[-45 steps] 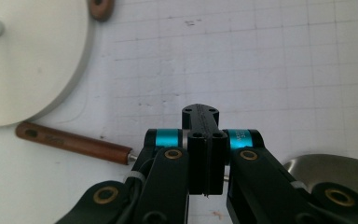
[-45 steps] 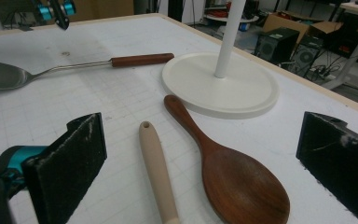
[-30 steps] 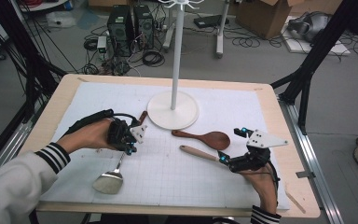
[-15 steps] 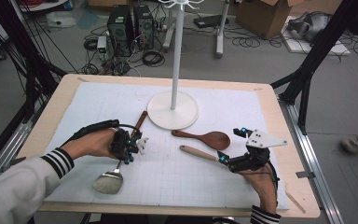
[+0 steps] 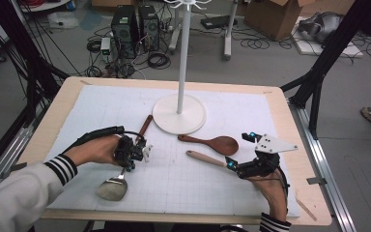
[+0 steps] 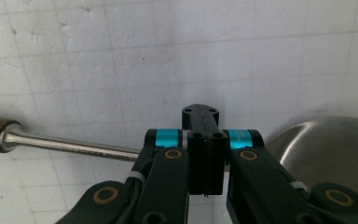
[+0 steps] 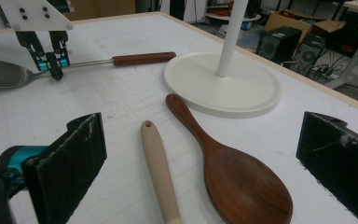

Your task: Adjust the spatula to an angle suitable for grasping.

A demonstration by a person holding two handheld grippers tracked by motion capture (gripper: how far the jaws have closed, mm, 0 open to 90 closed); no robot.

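Three utensils lie flat on the worktop (image 5: 270, 104), none hung on the white stand (image 5: 179, 114), so the work looks barely begun. Metal spatula (image 5: 112, 187) sits at 7 o'clock from the stand base, its shaft running under the left gripper (image 5: 134, 153), whose jaws are pressed together above the steel shaft, not around it. Right gripper (image 5: 239, 166) at 4 o'clock, jaws wide open, empty, aimed along the pale-handled utensil (image 7: 159, 175) and the dark wooden spoon (image 7: 233, 179) just beside it. Left to do: grasp, lift, hang.
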